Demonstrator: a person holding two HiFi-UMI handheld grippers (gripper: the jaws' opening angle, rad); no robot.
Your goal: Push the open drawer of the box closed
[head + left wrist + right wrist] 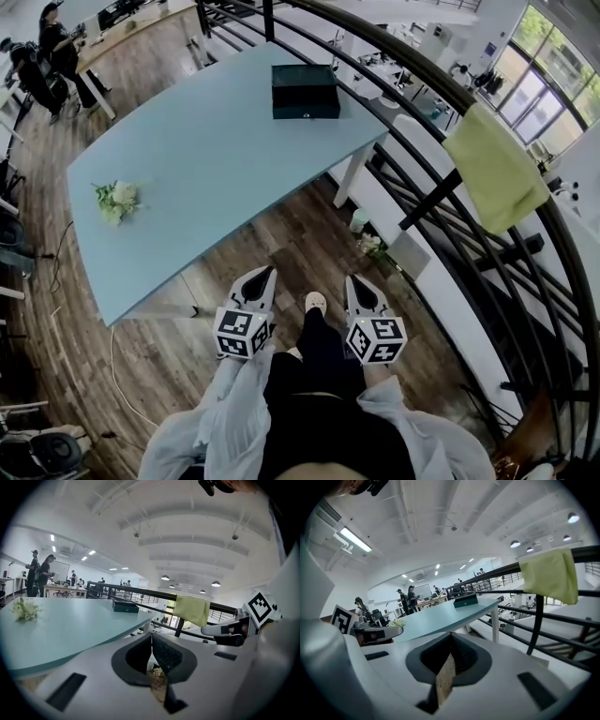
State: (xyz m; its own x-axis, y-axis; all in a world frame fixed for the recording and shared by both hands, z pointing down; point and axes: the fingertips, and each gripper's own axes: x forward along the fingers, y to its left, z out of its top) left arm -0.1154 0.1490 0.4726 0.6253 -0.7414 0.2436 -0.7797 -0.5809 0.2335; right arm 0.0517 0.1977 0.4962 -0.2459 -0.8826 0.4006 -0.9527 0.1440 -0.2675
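Your left tool [265, 273] and right tool [354, 279] pressed together, empty, smooth pale-blue desk [206, 159] ahead, dark rectangular box [306, 91] well beyond at its far edge

No words, numbers or brand names can be read in any view. The only sign-like marks are black-and-white square code patterns, which are not letters. In the head view they sit on the white marker cube of the left gripper [243, 334] at about seven o'clock, and on the white marker cube of the right gripper [376, 339] at about five o'clock. The dark green rectangular box [306, 91] at twelve o'clock on the pale blue table [187, 178] has one small pale spot on its front, too small to read.
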